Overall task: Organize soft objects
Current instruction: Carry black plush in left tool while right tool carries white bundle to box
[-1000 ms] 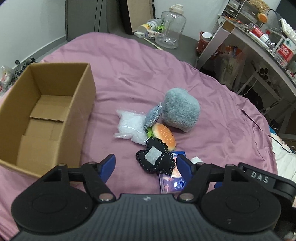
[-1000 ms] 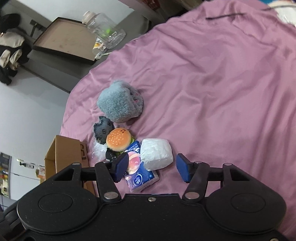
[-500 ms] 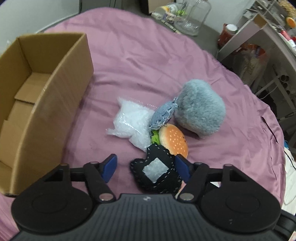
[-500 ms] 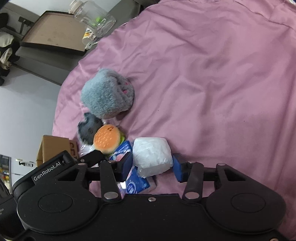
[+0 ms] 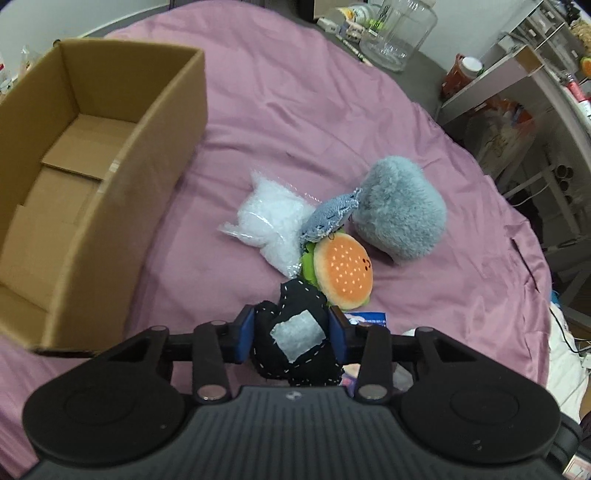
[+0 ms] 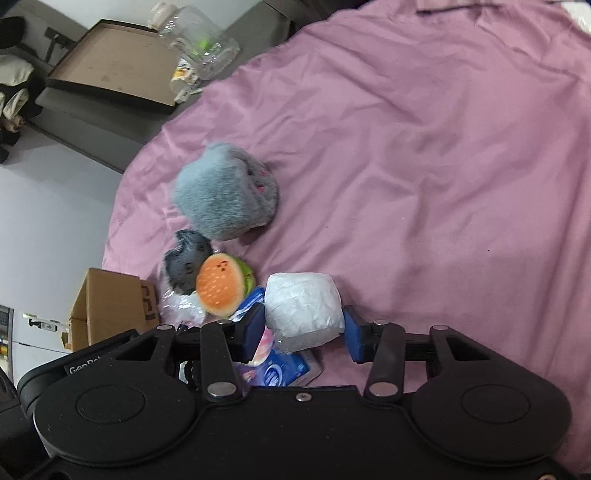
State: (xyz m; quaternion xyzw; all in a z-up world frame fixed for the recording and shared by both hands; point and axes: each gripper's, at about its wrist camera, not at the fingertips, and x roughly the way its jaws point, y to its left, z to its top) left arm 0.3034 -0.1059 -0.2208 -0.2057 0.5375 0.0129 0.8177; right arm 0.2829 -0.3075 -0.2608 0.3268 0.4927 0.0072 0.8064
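Note:
My left gripper (image 5: pixel 291 334) is shut on a black stitched plush (image 5: pixel 295 341) with a white patch. Beyond it lie a hamburger plush (image 5: pixel 341 273), a denim piece (image 5: pixel 328 219), a clear bag of white filling (image 5: pixel 269 221) and a grey furry plush (image 5: pixel 400 210). An open, empty cardboard box (image 5: pixel 129 155) stands at the left. My right gripper (image 6: pixel 303 332) is shut on a white wrapped soft bundle (image 6: pixel 303 308), over a blue packet (image 6: pixel 275 371). The hamburger plush (image 6: pixel 219 290) and grey furry plush (image 6: pixel 225 197) show in the right wrist view too.
Everything lies on a purple bedsheet (image 5: pixel 295 103). A clear jug (image 5: pixel 397 35) and a desk with shelves (image 5: pixel 524 74) stand beyond the bed. A flat brown board (image 6: pixel 110 72) lies on the floor.
Both grippers moved forward and closed: the left onto the black stitched plush, the right onto the white bundle.

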